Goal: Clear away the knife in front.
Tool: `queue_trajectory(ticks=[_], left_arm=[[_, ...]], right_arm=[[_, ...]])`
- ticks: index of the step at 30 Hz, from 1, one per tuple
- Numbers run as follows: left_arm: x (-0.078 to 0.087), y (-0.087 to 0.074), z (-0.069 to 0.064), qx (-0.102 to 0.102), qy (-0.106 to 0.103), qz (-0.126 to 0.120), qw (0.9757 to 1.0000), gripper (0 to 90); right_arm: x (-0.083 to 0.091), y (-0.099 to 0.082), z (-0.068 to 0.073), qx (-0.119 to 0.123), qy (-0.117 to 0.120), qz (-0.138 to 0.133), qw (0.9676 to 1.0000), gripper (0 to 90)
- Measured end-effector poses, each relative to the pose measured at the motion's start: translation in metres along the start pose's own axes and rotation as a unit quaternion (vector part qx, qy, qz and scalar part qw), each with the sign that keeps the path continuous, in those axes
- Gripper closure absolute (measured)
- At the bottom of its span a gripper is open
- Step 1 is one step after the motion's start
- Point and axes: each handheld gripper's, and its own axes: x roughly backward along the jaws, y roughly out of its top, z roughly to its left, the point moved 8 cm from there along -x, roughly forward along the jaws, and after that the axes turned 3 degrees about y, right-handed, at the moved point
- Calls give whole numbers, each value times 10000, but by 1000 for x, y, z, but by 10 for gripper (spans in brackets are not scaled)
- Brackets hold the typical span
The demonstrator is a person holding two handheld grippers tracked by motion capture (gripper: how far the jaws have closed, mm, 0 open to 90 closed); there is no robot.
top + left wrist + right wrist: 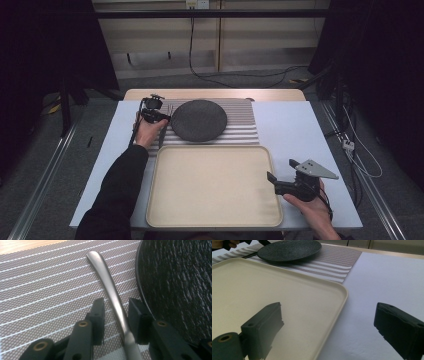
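On the striped mat (50, 285), just left of the dark plate (180, 280), we have the left gripper (116, 312) astride the spoon handle (110, 285), not yet pinching, so we should close squarely and lift level, while the right gripper (329, 330) waits open by the tray (287, 302).

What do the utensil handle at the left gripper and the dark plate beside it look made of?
Utensil handle: likely brushed steel, a smooth grey satin sheen. Dark plate: probably matte glazed ceramic or stoneware, with a rough speckled black surface; plastic is possible.

Dim, dark-edged high view; both gripper views brighter, foregrounds soft.
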Motion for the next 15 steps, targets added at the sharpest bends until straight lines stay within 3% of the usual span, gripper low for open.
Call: queue_trajectory(ticks=[3,10,15], left_arm=[[-1,1,-2,-21,-19,57,10000,753],[-1,4,1,-19,-2,217,9998,768],[3,0,5,-106,51,478,9988,797]], right_arm=[[0,0,0,2,3,6,10000,79],[0,0,0,14,3,6,10000,79],[1,0,-1,22,-20,-4,10000,80]])
